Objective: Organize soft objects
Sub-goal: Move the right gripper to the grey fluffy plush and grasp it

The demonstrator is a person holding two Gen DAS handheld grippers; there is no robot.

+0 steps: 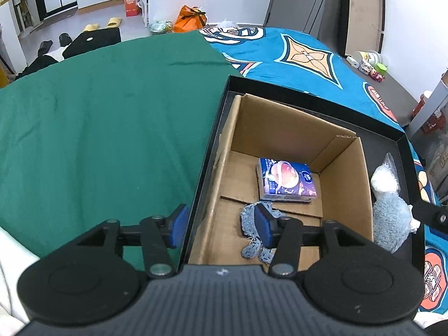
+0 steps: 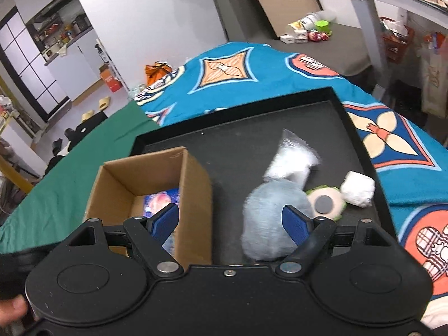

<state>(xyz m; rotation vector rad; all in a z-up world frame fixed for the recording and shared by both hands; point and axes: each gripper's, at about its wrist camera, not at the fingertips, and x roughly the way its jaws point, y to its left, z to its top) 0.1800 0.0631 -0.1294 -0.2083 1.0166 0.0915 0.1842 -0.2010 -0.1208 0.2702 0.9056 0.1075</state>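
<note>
The left gripper [image 1: 221,225] hangs wide open and empty over the cardboard box [image 1: 361,184], which holds 2 items: a blue knitted cloth [image 1: 247,218] and a tissue pack [image 1: 285,179]. The right gripper [image 2: 231,224], also spread wide with nothing between its fingers, hovers above a grey plush [image 2: 268,212]. Judging by this, the sorting is partway: the plush, a white bag [image 2: 291,162], a green-rimmed toy [image 2: 326,203] and a white wad [image 2: 358,189] lie outside the box on the black tray [image 2: 238,145].
</note>
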